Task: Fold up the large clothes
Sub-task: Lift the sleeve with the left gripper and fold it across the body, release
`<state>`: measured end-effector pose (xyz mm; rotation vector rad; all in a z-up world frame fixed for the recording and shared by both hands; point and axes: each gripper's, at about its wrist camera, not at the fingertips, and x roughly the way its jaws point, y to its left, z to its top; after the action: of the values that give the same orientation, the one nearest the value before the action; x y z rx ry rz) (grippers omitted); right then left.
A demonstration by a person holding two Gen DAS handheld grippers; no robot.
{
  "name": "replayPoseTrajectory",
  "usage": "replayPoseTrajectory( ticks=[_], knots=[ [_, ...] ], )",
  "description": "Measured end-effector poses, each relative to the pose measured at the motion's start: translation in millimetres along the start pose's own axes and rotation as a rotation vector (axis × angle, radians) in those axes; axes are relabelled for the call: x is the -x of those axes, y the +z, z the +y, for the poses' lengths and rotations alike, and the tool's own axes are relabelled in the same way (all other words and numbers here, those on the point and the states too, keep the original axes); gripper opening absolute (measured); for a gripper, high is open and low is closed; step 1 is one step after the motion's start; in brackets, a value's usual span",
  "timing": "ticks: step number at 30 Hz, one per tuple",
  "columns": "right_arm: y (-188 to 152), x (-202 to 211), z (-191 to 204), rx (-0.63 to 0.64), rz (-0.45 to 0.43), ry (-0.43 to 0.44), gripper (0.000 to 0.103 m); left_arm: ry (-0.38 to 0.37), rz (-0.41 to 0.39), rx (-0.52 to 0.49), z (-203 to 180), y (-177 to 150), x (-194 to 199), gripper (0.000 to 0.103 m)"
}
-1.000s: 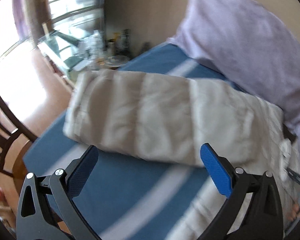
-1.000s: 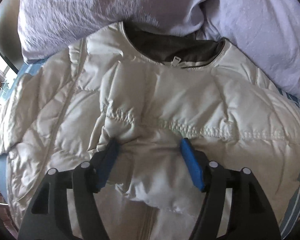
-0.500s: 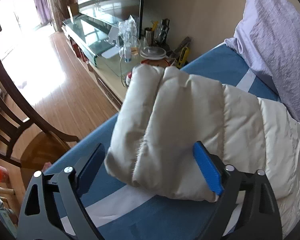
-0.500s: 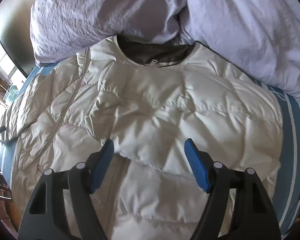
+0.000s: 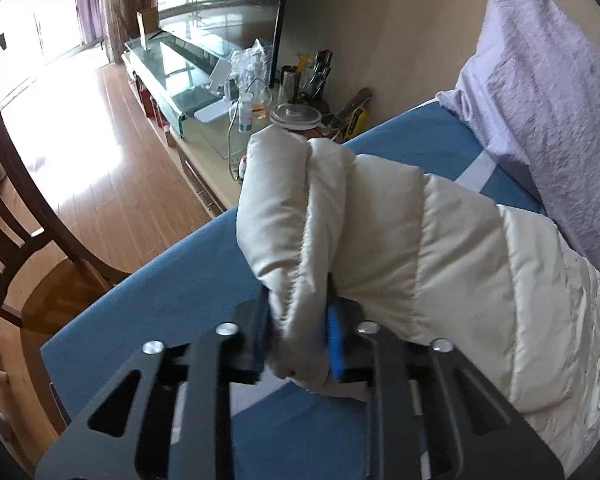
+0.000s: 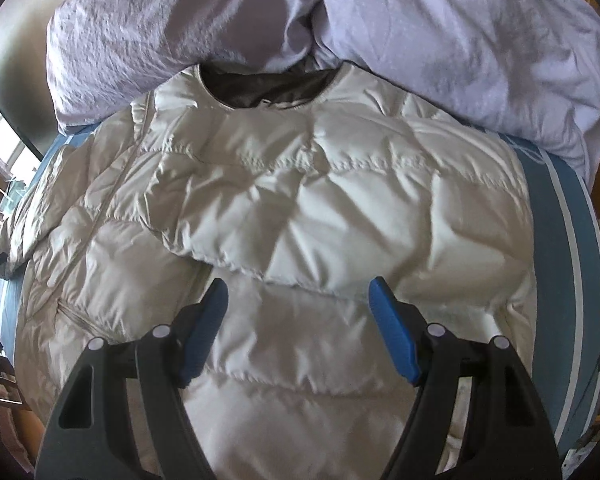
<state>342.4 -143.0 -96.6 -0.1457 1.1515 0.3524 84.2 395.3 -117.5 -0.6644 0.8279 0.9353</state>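
Cream puffer jacket is spread on the blue striped bed, collar tucked against the lilac pillows. Its sleeve end is bunched between the closing jaws of the left gripper, pads pressed into it. A pen cup, probably holding tools, is seen on the glass-topped cabinet beside a wood floor. Right gripper is held wide apart over the jacket's front, angled down, nothing gripped.
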Motion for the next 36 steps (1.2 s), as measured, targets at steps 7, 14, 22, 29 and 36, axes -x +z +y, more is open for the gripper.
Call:
replayPoseTrajectory(
  ticks=[7, 14, 22, 29, 36],
  knots=[
    [-12, 9, -18, -0.045, -0.018, 0.009, 0.073, -0.058, -0.072, -0.022, -20, 14, 39, 0.014],
    [-21, 14, -33, -0.093, -0.031, 0.028, 0.073, -0.239, -0.19, -0.116, -86, 28, 115, 0.014],
    [-35, 20, -59, -0.162, -0.046, 0.033, 0.073, -0.458, -0.231, -0.289, -193, 13, 178, 0.014],
    [-47, 27, -96, -0.246, -0.06, 0.013, 0.073, -0.586, -0.203, -0.437, -270, -24, 199, 0.014],
    [-60, 30, -120, -0.302, -0.066, -0.005, 0.073, -0.655, -0.108, -0.585, -335, -75, 194, 0.013]
  ],
)
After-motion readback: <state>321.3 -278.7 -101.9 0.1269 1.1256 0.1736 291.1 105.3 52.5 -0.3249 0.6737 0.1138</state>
